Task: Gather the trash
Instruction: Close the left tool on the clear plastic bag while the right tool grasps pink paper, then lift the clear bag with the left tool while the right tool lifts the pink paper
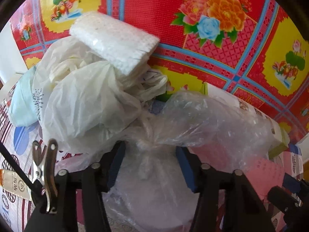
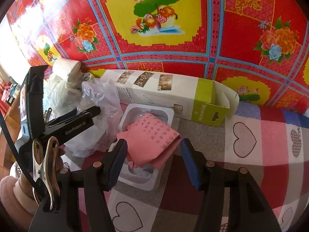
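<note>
My left gripper (image 1: 150,166) stands open around a clear plastic bag (image 1: 154,174) that lies between its jaws. Behind it lie a white plastic bag (image 1: 81,100), a white foam sheet (image 1: 115,42) and a light blue face mask (image 1: 21,100). My right gripper (image 2: 152,160) is open, its jaws on either side of a folded pink paper (image 2: 152,137) that rests in a white plastic tray (image 2: 139,179). The left gripper (image 2: 77,121) shows at the left of the right wrist view, at the clear bag (image 2: 96,104).
A long white and green carton (image 2: 173,94) lies against the red floral wall covering (image 2: 173,19), open at its right end. All rests on a cloth with hearts and checks (image 2: 251,145). A roll of toilet paper (image 2: 65,67) sits at the back left.
</note>
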The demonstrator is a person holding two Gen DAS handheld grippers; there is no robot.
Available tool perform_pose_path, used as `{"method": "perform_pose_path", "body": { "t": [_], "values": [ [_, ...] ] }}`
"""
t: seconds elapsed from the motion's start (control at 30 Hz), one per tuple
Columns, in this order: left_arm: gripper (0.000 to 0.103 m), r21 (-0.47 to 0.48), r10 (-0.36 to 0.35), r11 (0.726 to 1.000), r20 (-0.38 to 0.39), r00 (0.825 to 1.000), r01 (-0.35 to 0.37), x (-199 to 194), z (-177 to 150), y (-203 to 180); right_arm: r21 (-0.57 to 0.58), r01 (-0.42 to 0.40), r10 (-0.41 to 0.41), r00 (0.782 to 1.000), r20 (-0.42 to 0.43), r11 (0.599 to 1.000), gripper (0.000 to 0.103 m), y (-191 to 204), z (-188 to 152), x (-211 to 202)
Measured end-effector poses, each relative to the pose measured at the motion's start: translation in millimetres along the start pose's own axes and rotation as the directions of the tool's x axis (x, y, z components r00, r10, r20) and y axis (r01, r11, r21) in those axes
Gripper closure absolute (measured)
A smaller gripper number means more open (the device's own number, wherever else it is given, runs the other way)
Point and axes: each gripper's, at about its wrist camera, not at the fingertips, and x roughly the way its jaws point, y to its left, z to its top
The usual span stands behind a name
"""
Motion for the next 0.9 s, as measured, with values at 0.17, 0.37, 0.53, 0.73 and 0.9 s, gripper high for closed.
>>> {"method": "perform_pose_path", "body": {
  "t": [0.17, 0.37, 0.53, 0.73, 0.9],
  "values": [
    [0.063, 0.009, -0.022, 1.0, -0.015, 1.0, 0.022, -8.4, -5.6, 5.8, 0.018, -0.006, 0.006, 1.0, -0.003, 1.0, 0.038, -3.8, -1.2, 7.2],
    [0.067, 0.025, -0.051, 0.998, -0.051, 0.997, 0.052, -22.7, -21.6, 11.9, 0.036, -0.018, 0.018, 1.0, 0.005, 0.999, 0.051, -1.8, -1.2, 10.6],
    [0.069, 0.018, -0.078, 0.997, -0.076, 0.994, 0.08, -36.5, -37.3, 22.5, 0.033, -0.016, 0.014, 0.999, 0.038, 0.999, 0.07, 2.5, -4.2, 3.2],
    [0.07, 0.003, -0.101, 0.995, -0.102, 0.99, 0.102, -53.3, -52.1, 29.2, 0.024, -0.024, 0.022, 0.996, 0.087, 0.999, 0.089, 8.0, -6.1, -10.0],
    [0.069, -0.002, -0.113, 0.994, -0.11, 0.987, 0.114, -65.1, -65.6, 38.3, 0.005, -0.047, 0.046, 0.99, 0.135, 0.999, 0.09, 13.8, -6.9, -26.7]
  ]
}}
